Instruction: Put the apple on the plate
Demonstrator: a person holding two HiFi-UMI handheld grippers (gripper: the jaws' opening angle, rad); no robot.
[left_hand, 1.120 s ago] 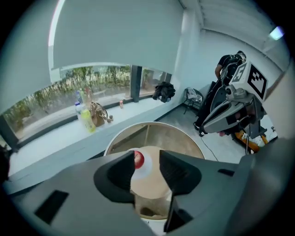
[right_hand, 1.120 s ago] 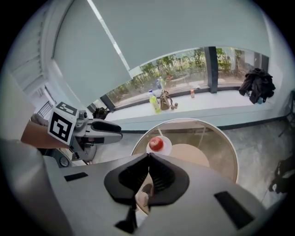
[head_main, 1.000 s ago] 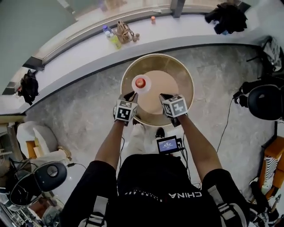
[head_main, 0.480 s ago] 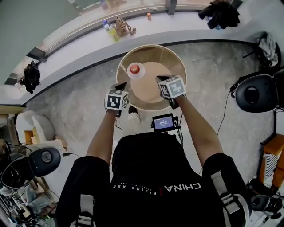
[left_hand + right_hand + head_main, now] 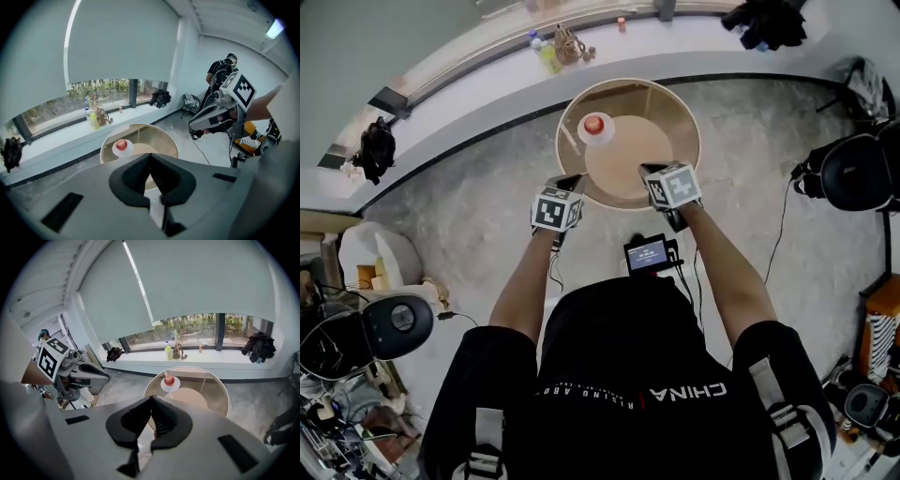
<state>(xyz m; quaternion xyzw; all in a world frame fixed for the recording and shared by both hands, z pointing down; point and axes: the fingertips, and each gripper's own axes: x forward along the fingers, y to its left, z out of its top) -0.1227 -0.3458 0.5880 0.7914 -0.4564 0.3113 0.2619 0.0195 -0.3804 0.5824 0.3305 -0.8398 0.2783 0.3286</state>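
1 apple (image 5: 595,123), 1 plate (image 5: 584,135), 1 round table (image 5: 670,112).

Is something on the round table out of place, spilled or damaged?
Nothing stands out. The apple sits on the small white plate, which lies flat on the table near its far left edge. Nothing is spilled.

Apple (image 5: 595,123): sitting red on the white plate (image 5: 585,135), far-left part of the round table (image 5: 672,108).
Left gripper (image 5: 570,181): at the table's near edge, well apart from the plate.
Right gripper (image 5: 653,172): level with its partner, tips over the table's near rim.
Small screen (image 5: 648,253): lit, between the two forearms, below the table.
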